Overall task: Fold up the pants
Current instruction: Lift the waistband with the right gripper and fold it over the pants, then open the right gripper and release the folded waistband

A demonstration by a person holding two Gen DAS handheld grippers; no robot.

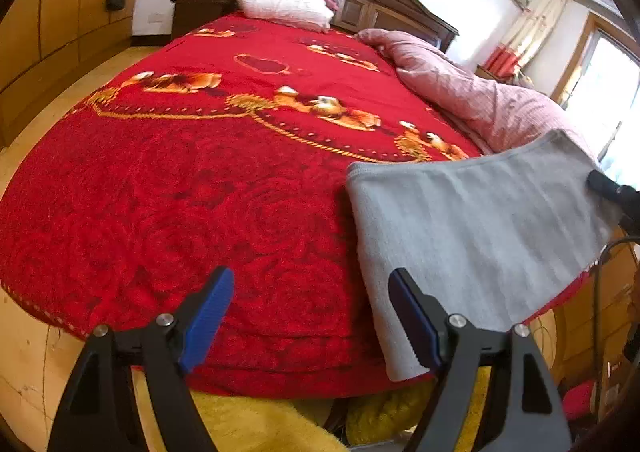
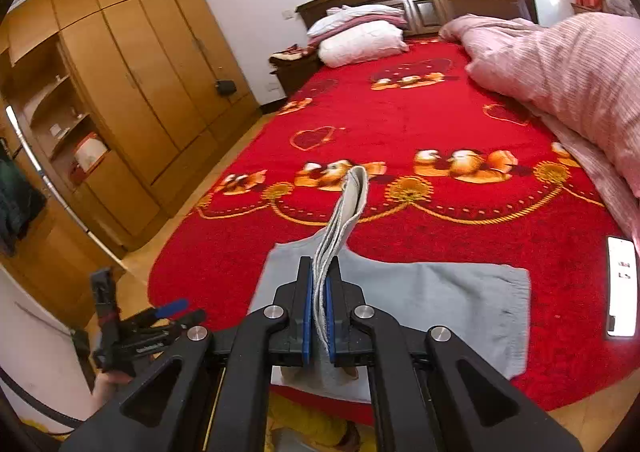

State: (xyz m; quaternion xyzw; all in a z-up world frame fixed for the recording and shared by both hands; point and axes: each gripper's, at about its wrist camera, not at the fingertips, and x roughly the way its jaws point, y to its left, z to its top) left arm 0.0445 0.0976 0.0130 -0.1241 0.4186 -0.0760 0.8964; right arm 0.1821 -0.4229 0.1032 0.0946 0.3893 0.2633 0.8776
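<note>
My right gripper point(image 2: 319, 316) pinches a lifted fold of the grey cotton pants point(image 2: 452, 304) lying at six o'clock on the red plush bedspread point(image 2: 400, 115), with the pink ribbed quilt point(image 2: 568, 63) at two, the white pillows point(image 2: 360, 39) at twelve, my left gripper point(image 2: 168, 312) at eight.

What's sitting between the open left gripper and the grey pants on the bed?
Nothing but bare red blanket between the left gripper and the grey pants, seen in the left wrist view.

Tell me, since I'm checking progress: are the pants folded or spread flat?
Partly folded: the grey pants lie doubled on the bed, one layered edge lifted in the right gripper.
</note>
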